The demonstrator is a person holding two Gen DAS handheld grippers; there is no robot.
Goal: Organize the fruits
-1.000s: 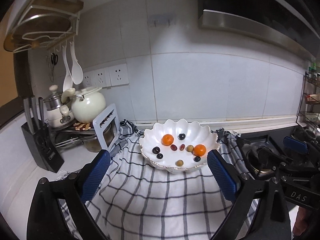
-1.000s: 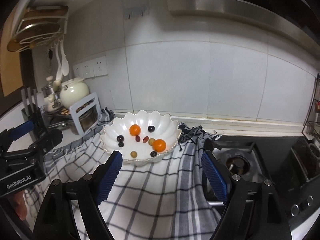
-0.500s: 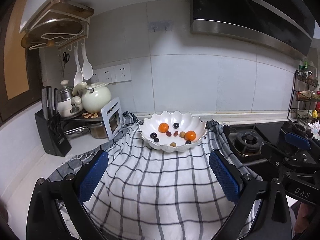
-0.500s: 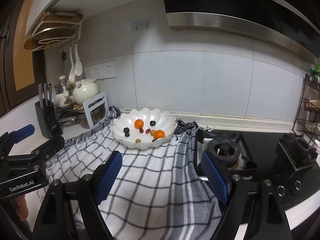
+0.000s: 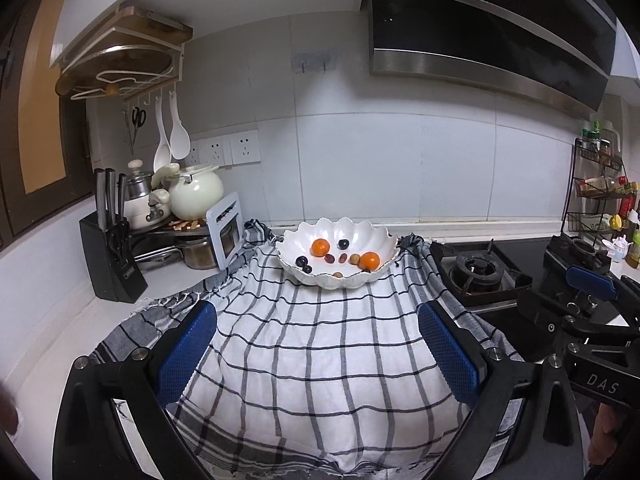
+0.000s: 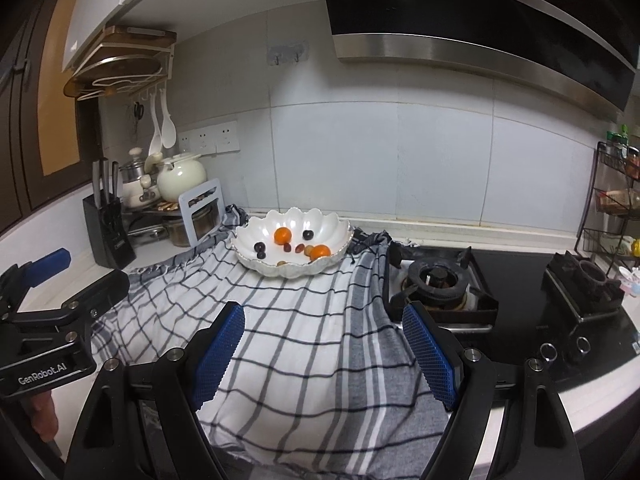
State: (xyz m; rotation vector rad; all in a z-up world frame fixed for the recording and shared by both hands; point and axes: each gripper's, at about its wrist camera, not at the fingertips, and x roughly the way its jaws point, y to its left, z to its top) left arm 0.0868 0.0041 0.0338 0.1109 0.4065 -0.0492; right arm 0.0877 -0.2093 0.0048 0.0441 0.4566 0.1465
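A white scalloped bowl [image 5: 360, 236] [image 6: 320, 222] stands at the back of a checked cloth [image 5: 312, 352] [image 6: 288, 312] on the counter. In it lie two oranges [image 5: 320, 247] [image 5: 369, 260] [image 6: 283, 235] [image 6: 320, 252], dark grapes [image 5: 301, 261] [image 6: 260, 247] and several small brown and red fruits. My left gripper [image 5: 316, 320] is open, well short of the bowl, with nothing between its blue pads. My right gripper [image 6: 323, 320] is open too, over the cloth's near right part, also empty. Each gripper shows at the edge of the other's view.
A knife block [image 5: 108, 256] [image 6: 106, 232], pots, a cream kettle [image 5: 196, 196] and a rack stand at the back left. A gas hob [image 6: 438, 280] [image 5: 478, 274] lies right of the cloth. A spice rack [image 5: 600, 196] stands far right. The counter's front edge is close below.
Both grippers have drawn back from the bowl, which now looks smaller and farther. More of the cloth, counter and hob is in view. Both stay open and empty.
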